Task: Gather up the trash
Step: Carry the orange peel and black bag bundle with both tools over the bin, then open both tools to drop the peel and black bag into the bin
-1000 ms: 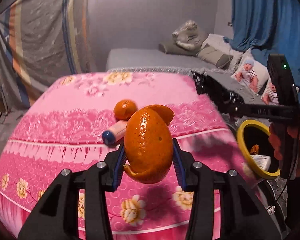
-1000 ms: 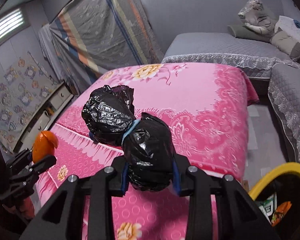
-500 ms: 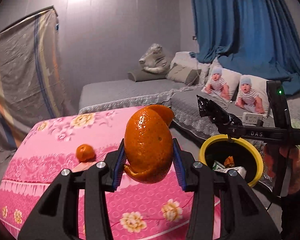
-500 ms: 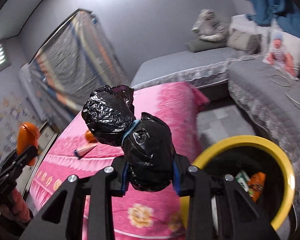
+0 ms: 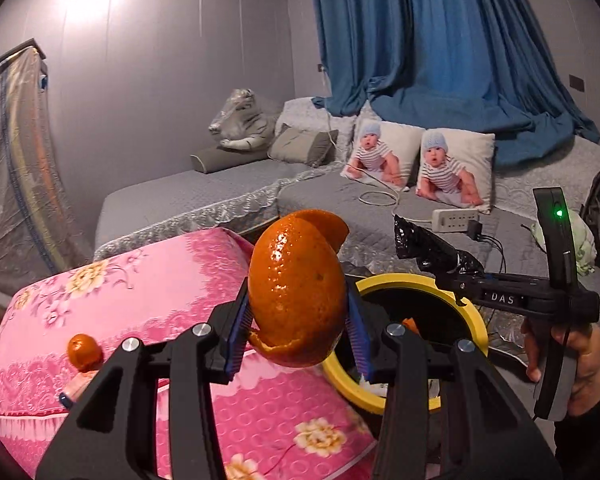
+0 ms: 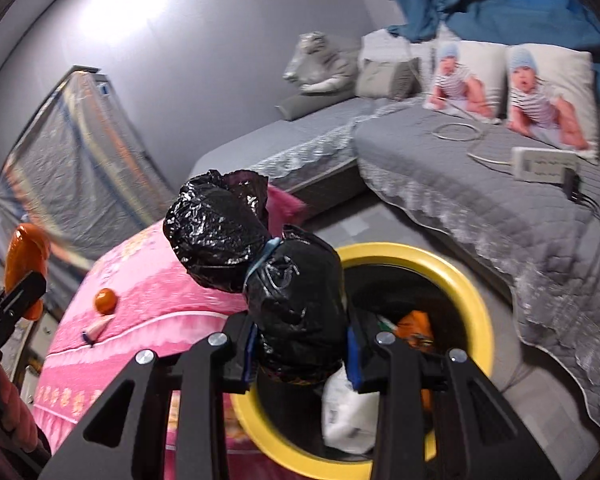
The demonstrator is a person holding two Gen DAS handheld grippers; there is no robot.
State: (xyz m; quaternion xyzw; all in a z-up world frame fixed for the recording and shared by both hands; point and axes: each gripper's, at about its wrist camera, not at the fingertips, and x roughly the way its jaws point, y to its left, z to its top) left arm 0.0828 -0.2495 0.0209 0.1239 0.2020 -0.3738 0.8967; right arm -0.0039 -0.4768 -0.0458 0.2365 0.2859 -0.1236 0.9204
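My left gripper (image 5: 298,336) is shut on a piece of orange peel (image 5: 296,292), held in the air over the pink table's corner, just left of the yellow-rimmed trash bin (image 5: 470,320). My right gripper (image 6: 302,350) is shut on a tied black plastic bag (image 6: 292,300) and holds it right above the bin's (image 6: 476,300) opening. The bin holds white and orange trash. The right gripper with the bag (image 5: 436,248) also shows in the left wrist view above the bin. The peel (image 6: 24,256) shows at the left edge of the right wrist view.
A small orange (image 5: 85,352) and a pink tube with a blue cap (image 5: 74,390) lie on the pink floral table (image 5: 148,300). A grey sofa (image 5: 340,200) with baby-print cushions and a power strip (image 5: 456,220) stands behind the bin.
Both grippers have swung right from over the table toward the bin. The bag now hangs over the bin's opening. The peel is close to the bin's left rim.
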